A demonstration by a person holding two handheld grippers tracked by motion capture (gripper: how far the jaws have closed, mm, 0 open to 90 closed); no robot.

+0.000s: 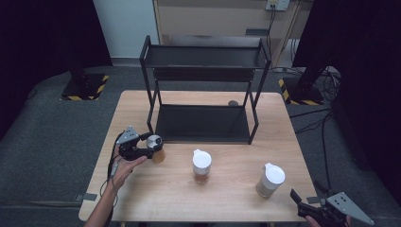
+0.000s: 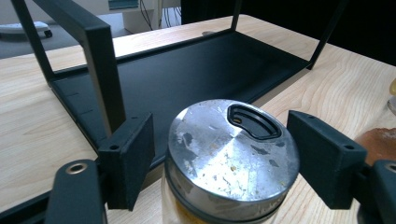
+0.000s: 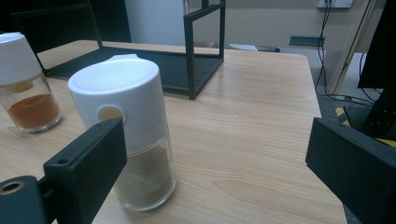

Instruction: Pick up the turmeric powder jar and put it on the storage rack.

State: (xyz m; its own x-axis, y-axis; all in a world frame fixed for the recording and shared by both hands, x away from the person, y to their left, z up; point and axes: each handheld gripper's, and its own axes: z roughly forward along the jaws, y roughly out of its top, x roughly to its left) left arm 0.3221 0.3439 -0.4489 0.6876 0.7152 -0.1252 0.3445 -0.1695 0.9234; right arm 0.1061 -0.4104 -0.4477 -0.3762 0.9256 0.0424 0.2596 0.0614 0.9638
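The wooden table [image 1: 227, 175] carried a black two-tier rack [image 1: 203, 90] just beyond the left gripper [image 1: 153, 150], whose lower shelf [image 2: 187, 74] stretched away directly ahead of its jaws. Two white-capped spice jars stood off to that gripper's right: the nearer one with orange-brown powder [image 1: 202, 165], and farther along the pale-filled jar [image 1: 270, 179], which sat just ahead and to the left of the right gripper [image 1: 302, 201]. The right gripper's jaws stood wide apart with nothing between them, low at the table's near edge.

The work in hand looked like taking up the metal-lidded jar [image 2: 231, 161], probably to set it on the rack. That jar stood upright on the table between the left gripper's jaws, its scuffed silver lid with the pour slot at jaw height. The jaws flanked the lid and were partly drawn in. The left pad looked touching or nearly so; a sliver of gap remained at the right pad, so I judged the grip not yet made.

To do this well, the jaws should probably finish closing evenly on the lid's rim or just under it, so the round jar would not squirt sideways. The jar should stay upright on the lift, since the slot could spill powder, and it would need to clear the rack's front post [image 2: 105, 79] close beside the left jaw.
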